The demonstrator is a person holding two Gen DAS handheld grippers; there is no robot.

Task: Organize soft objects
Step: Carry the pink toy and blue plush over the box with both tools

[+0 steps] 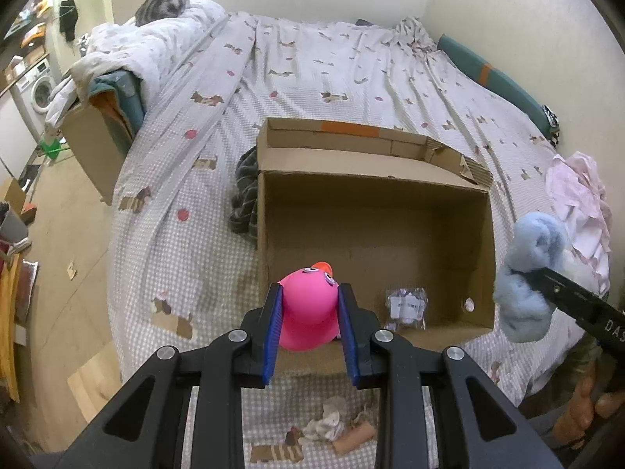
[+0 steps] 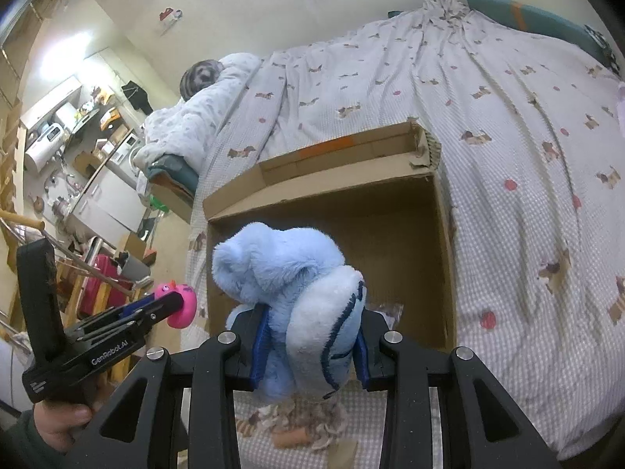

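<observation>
A big brown cardboard box [image 1: 375, 234] sits open on the bed [image 1: 351, 74], right in front of both grippers. A small clear bag [image 1: 406, 306] lies inside it. A dark checked cloth [image 1: 244, 195] is bunched against the box's left wall. The left gripper [image 1: 310, 328] squeezes a smooth, round pink duck [image 1: 310, 312] over the box's near edge. The right gripper [image 2: 308, 346] hugs a fluffy blue plush toy [image 2: 289, 273], soft and lumpy, also at the near edge.

Cardboard box [image 1: 375, 211] top open, floor mostly bare; small packet [image 1: 406, 306] at near wall, possibly flat.
</observation>
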